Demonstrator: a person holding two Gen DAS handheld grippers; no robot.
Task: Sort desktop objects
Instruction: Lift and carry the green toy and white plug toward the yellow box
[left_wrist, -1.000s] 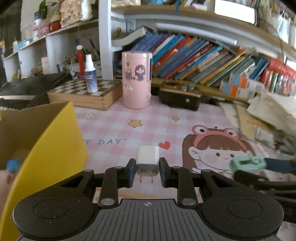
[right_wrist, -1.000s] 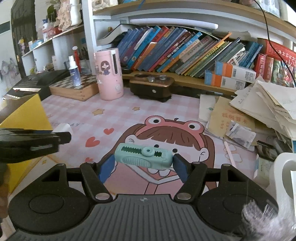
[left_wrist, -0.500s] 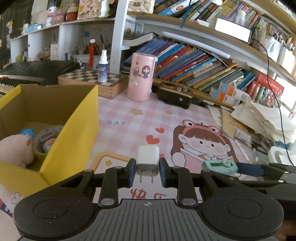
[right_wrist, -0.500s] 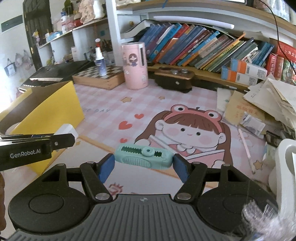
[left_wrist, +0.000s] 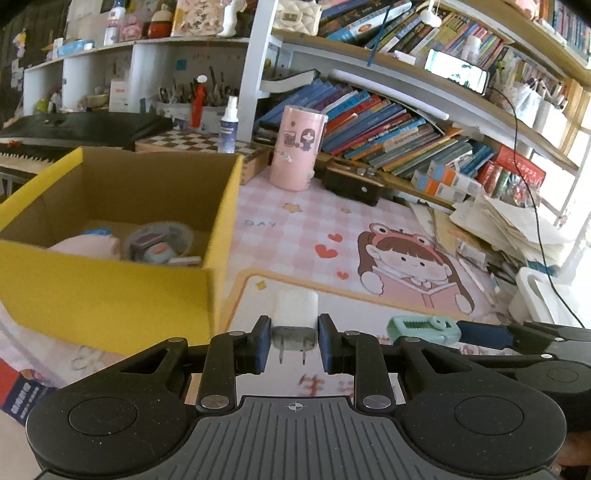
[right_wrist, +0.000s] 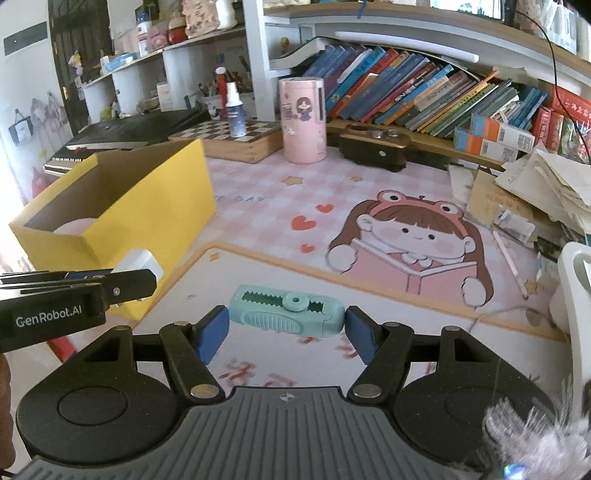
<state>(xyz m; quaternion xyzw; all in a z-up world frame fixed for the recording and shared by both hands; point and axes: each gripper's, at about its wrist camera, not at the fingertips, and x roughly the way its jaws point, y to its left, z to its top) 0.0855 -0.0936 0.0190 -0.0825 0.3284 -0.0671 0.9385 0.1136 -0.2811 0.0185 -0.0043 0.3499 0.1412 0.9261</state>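
Observation:
My left gripper (left_wrist: 294, 341) is shut on a white plug charger (left_wrist: 295, 314), prongs pointing back at the camera, just right of the yellow cardboard box (left_wrist: 110, 295). The box holds a pink plush toy (left_wrist: 88, 245) and a round clear case (left_wrist: 159, 242). My right gripper (right_wrist: 286, 326) is shut on a mint-green correction tape (right_wrist: 286, 312), held crosswise above the desk mat. In the right wrist view the left gripper (right_wrist: 125, 282) with the charger (right_wrist: 138, 260) is beside the box (right_wrist: 122, 218). The left wrist view shows the correction tape (left_wrist: 423, 328) at right.
A pink cylinder (left_wrist: 297, 151), spray bottle (left_wrist: 228, 125) on a chessboard box (left_wrist: 199, 142) and a dark case (left_wrist: 351, 182) stand at the back. Books (left_wrist: 388, 136) line the shelf. Loose papers (right_wrist: 535, 192) pile at right; a white object (right_wrist: 574, 291) sits at the right edge.
Both grippers have drawn back and up from the desk, each keeping its object. The open top and contents of the yellow box have come into the left wrist view.

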